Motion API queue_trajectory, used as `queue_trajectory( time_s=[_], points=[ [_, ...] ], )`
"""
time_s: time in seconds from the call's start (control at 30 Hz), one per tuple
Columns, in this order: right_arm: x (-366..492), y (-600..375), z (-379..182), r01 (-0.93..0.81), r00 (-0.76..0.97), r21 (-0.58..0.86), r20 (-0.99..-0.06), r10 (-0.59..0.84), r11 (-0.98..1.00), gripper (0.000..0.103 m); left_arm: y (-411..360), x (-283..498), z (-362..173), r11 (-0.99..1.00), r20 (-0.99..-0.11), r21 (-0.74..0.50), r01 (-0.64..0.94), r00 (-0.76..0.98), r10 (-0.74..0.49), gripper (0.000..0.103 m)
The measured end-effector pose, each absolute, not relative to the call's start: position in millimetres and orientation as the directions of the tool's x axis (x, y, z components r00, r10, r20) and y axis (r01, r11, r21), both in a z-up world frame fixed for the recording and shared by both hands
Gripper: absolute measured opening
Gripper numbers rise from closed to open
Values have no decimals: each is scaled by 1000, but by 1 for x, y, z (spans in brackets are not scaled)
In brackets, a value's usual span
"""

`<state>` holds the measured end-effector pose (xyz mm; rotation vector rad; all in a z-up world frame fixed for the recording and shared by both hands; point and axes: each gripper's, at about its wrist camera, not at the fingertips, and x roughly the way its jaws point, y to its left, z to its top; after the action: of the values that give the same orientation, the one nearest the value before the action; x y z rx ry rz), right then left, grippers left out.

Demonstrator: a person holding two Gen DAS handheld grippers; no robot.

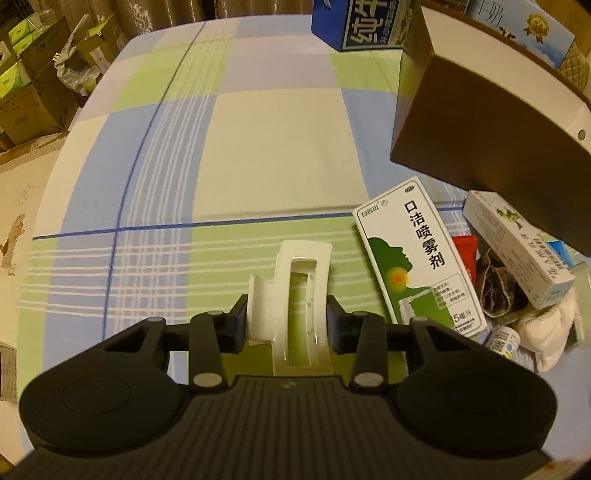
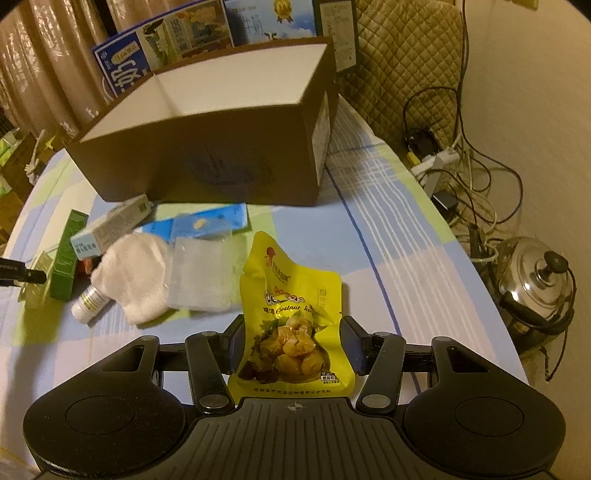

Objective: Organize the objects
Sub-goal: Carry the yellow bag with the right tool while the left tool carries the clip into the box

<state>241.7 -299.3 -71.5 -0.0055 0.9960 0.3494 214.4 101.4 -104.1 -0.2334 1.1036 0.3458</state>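
My left gripper (image 1: 288, 319) is shut on a white hair claw clip (image 1: 291, 295), held just above the checked cloth. To its right lie a green and white spray box (image 1: 417, 258) and a white medicine box (image 1: 517, 243). My right gripper (image 2: 291, 343) is shut on a yellow chestnut snack pouch (image 2: 291, 317). Ahead of it stands an open brown cardboard box (image 2: 207, 147) with a white inside; the same box (image 1: 491, 110) shows at the upper right of the left wrist view. The left gripper's fingertip (image 2: 22, 275) pokes in at the far left of the right wrist view.
A heap lies before the box: a white cloth (image 2: 136, 273), a small white bottle (image 2: 88, 302), a clear plastic packet (image 2: 201, 273), a blue packet (image 2: 207, 221) and a green box (image 2: 68, 254). Blue milk cartons (image 1: 354, 22) stand behind. Cables and a steel kettle (image 2: 535, 280) sit off the right edge.
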Motion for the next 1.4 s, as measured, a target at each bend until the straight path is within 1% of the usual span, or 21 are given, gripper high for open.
queue_trajectory(
  time_s=[0.2,0.4,0.6,0.83,0.97,1.17,1.4],
  points=[
    [245,-289,-50,-331,518,167,-790,327,929,51,98,208,-72,933,-876,-36,-358,460,142,36],
    [252,-276,-22,-384,546,179,-747,379,906,51,77,220,-35,962,-840,-61,-268,534,96,36],
    [267,-259,5,-444,565,183,-702,433,877,51,47,251,-7,983,-807,-80,-163,590,32,36],
    [299,-236,21,-486,568,197,-669,479,851,51,13,298,11,992,-778,-102,-77,628,-31,36],
    [325,-224,24,-481,560,238,-656,505,844,51,0,329,15,990,-775,-132,-52,629,-70,36],
    [373,-213,25,-448,560,281,-652,512,849,51,-13,374,16,991,-777,-129,-37,624,-77,36],
    [423,-205,-5,-387,532,265,-718,449,883,51,-22,423,-7,989,-813,-138,-60,577,-79,36]
  ],
)
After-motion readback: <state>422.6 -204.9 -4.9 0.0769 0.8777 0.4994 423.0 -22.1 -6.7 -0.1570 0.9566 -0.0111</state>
